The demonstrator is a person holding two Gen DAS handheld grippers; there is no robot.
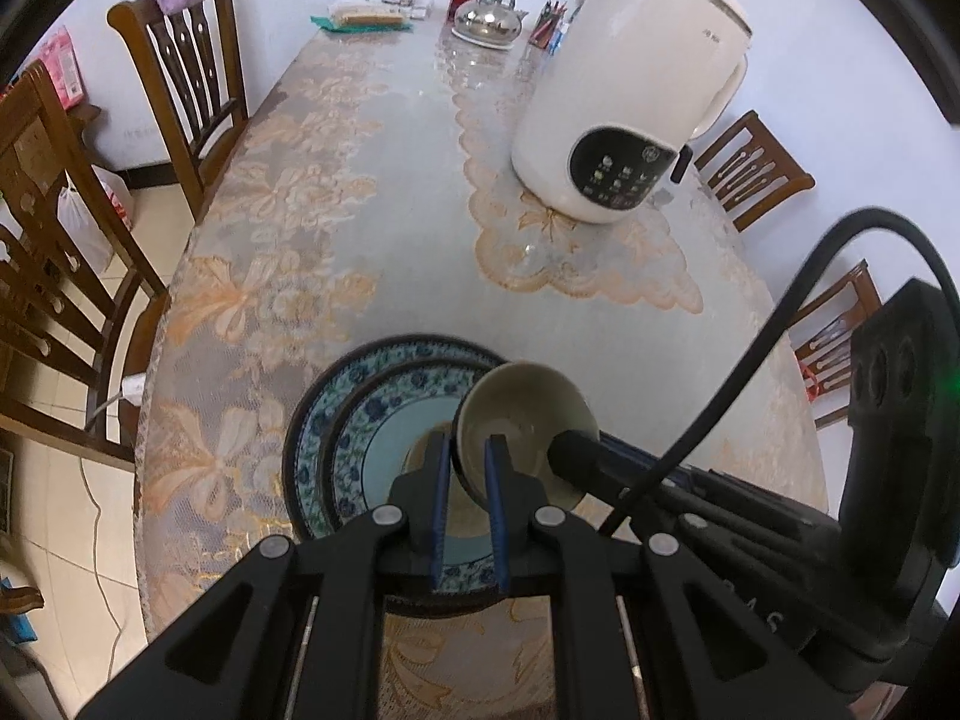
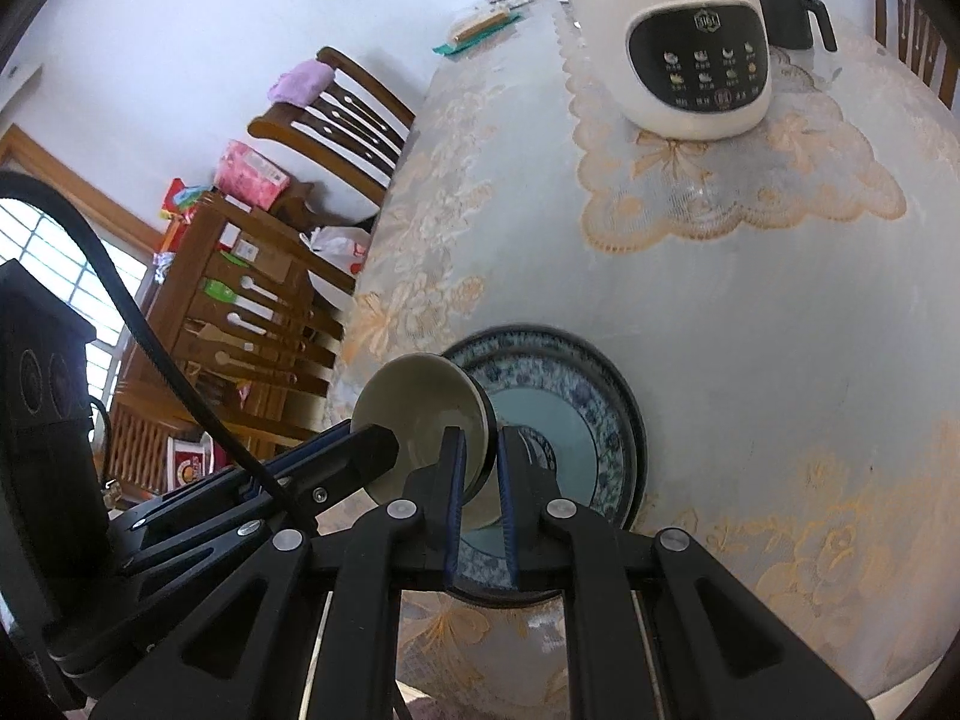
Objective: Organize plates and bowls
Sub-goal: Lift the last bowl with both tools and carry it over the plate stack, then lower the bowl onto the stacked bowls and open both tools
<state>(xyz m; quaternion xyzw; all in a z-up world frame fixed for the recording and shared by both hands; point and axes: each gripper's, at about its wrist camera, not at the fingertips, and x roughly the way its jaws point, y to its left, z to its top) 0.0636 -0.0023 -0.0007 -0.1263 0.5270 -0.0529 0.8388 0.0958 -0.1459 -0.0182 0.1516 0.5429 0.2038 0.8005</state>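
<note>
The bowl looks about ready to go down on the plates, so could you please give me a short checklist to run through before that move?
1. Left tool clamped on the bowl rim: ok.
2. Right tool clamped on the opposite rim: ok.
3. Bowl over the stacked plates: ok.
4. Top plate's centre free of other dishes: ok.
5. Bowl level: not ok, it is tilted.
6. Clear of the white appliance: ok.

both tongs, left tongs (image 1: 469,450) and right tongs (image 2: 480,441), angle steeply downward, jaws clamped nearly together.
</note>
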